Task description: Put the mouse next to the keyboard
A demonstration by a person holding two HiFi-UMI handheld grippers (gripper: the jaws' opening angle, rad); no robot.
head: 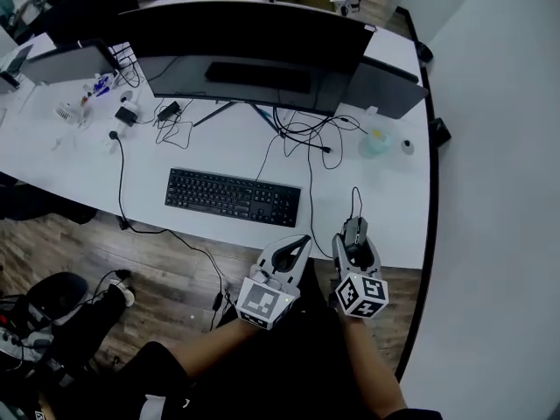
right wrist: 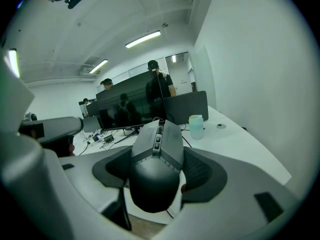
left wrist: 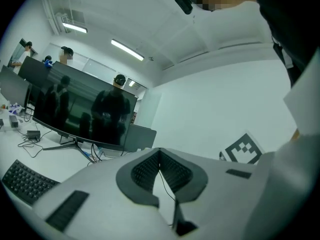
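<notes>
White desk (head: 389, 213) fills the head view, carrying a wide dark monitor (head: 254, 51) with a black keyboard (head: 232, 197) in front of it. The right gripper (head: 354, 234) sits over the desk's front edge, to the right of the keyboard and apart from it, with the dark mouse (head: 353, 229) between its jaws. The mouse cable (head: 354, 195) runs from it towards the monitor. The left gripper (head: 299, 243) lies just beside the right one, off the desk edge.

Left gripper view: the left gripper (left wrist: 160, 151) has its jaw tips met, with nothing clamped. The keyboard (left wrist: 25, 181) shows at lower left and the monitor (left wrist: 75, 109) behind.

Right gripper view: the right gripper (right wrist: 157, 151) is clamped on both sides of the mouse (right wrist: 150, 189), which is raised off the desk. A pale cup (right wrist: 196, 126) stands beyond, near the monitor (right wrist: 132, 106)
</notes>
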